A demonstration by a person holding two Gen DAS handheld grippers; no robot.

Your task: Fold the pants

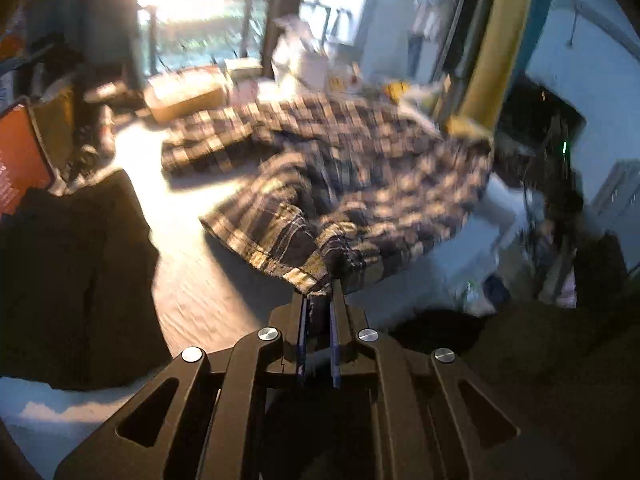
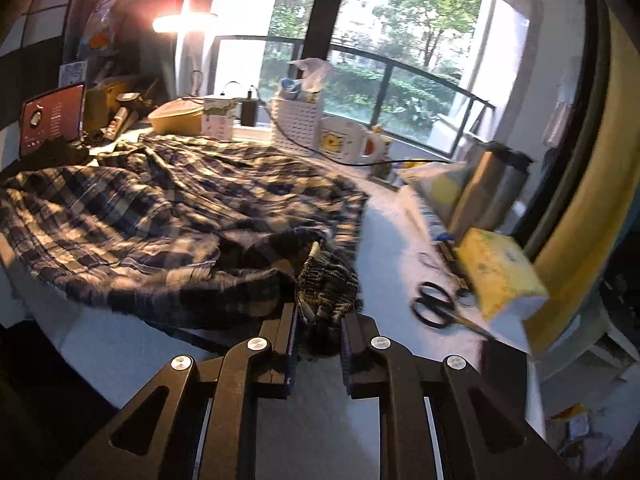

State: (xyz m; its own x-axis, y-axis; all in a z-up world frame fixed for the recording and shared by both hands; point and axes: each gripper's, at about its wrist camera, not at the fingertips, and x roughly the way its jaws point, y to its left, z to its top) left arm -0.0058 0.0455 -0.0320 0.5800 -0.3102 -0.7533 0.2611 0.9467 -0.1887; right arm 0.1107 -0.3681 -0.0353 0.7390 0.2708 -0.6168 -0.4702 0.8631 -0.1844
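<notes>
Both sets of fingers are clamped on the plaid pants, which lie spread and rumpled across the white counter. My left gripper pinches a hem corner at the near edge; my right gripper holds a bunched, gathered section, probably the waistband, though the bunching hides which. The far end of the cloth in the left view is blurred. Judgement: this is the start of a lift to carry the near edge over for a fold. To do it well, raise both hands evenly, keep the fabric taut between them so no slack doubles under, and clear the scissors and yellow tissue pack just beside the cloth. Risk: the right grip is thick and may slip.
</notes>
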